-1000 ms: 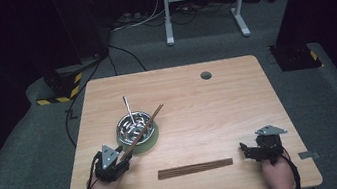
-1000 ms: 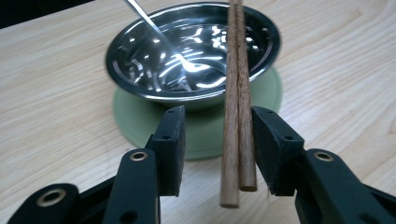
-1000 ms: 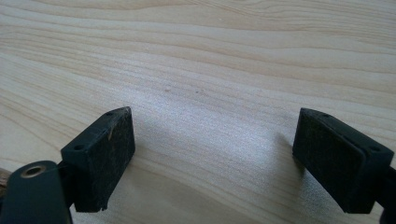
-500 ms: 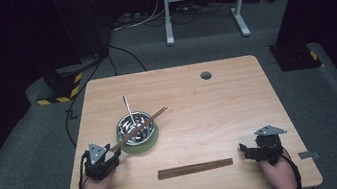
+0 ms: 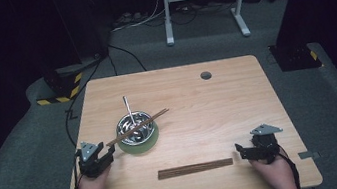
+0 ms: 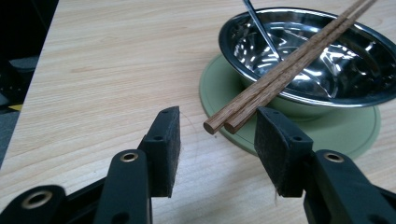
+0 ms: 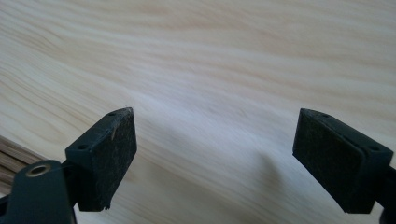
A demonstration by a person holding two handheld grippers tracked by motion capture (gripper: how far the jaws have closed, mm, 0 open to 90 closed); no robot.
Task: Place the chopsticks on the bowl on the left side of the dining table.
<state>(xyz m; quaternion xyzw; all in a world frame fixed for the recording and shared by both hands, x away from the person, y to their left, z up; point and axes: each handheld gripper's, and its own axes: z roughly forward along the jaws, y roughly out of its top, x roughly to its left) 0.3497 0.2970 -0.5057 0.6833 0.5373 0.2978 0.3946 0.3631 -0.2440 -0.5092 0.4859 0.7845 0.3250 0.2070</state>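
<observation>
Chopsticks [image 5: 137, 127], a wooden pair, lie tilted across the rim of the steel bowl [image 5: 135, 128], which stands on a green round mat [image 5: 139, 145] toward the left half of the bench [image 5: 208, 103], nearer its front edge than its back. Their lower ends jut out past the bowl toward the bench's front left corner; their far ends point to the middle of the bench. A thin metal handle [image 5: 128, 108] rises out of the bowl toward the back edge.

My left tool [image 5: 96, 157] sits near the front left corner, just beside the mat. In the left gripper view its jaws stand apart with the two butt ends of the chopsticks [image 6: 280, 70] reaching into the gap, close to the right pad [image 6: 280, 149] but not pinched; I cannot tell whether they touch it. The bowl [image 6: 327, 60] and mat [image 6: 224, 88] lie just beyond the jaws.

Along the front edge, between my two hands, a dark wooden strip [image 5: 195, 168] lies flat and parallel to that edge.

My right tool [image 5: 258, 149] rests near the front right corner, just off the strip's right end. In the right gripper view its jaws stand wide apart, with bare bench [image 7: 210, 70] wood between them.
</observation>
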